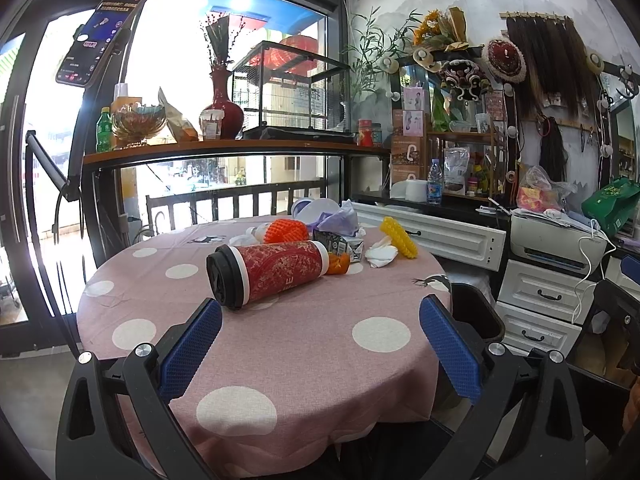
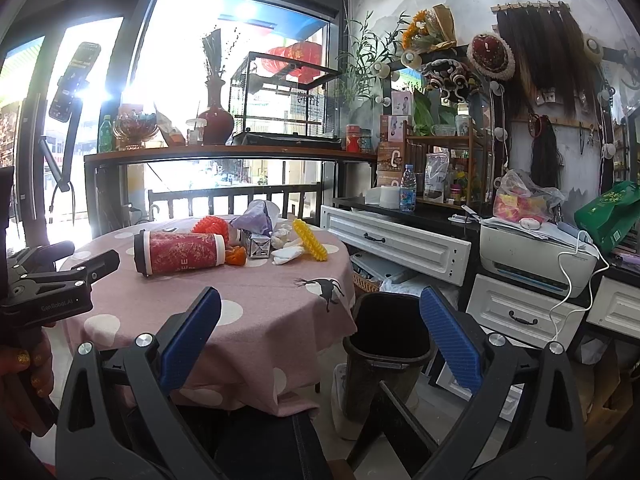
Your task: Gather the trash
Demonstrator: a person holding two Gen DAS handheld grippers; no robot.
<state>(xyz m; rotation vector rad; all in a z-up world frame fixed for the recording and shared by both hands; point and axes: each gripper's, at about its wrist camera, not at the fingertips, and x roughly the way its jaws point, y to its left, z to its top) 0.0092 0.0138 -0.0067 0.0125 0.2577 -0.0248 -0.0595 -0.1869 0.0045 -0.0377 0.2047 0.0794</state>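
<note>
From the left wrist camera, the left gripper [image 1: 320, 344] hangs over the near part of the round table [image 1: 280, 360], its blue fingers spread wide with nothing between them. Bare pink dotted cloth lies between the fingers and the trash. A red paper cup [image 1: 272, 270] with a black lid lies on its side nearest the gripper. Behind it, bunched toward the far edge, are an orange spiky ball [image 1: 287, 230], a crushed carton [image 1: 340, 245], a crumpled white tissue [image 1: 382, 255] and a yellow spiky roller [image 1: 399, 237]. A black bin [image 1: 478, 308] stands just off the table's right edge.

From the right wrist camera, the right gripper [image 2: 320, 344] sits off the table's right side, fingers likewise wide apart and empty, with the open bin [image 2: 386, 332] on the floor ahead between them. The table edge [image 2: 340, 280] hangs close beside the bin. White drawers [image 2: 400, 240] and a printer [image 2: 536, 256] crowd the right. The left gripper [image 2: 60, 284] shows at the left edge.
</note>
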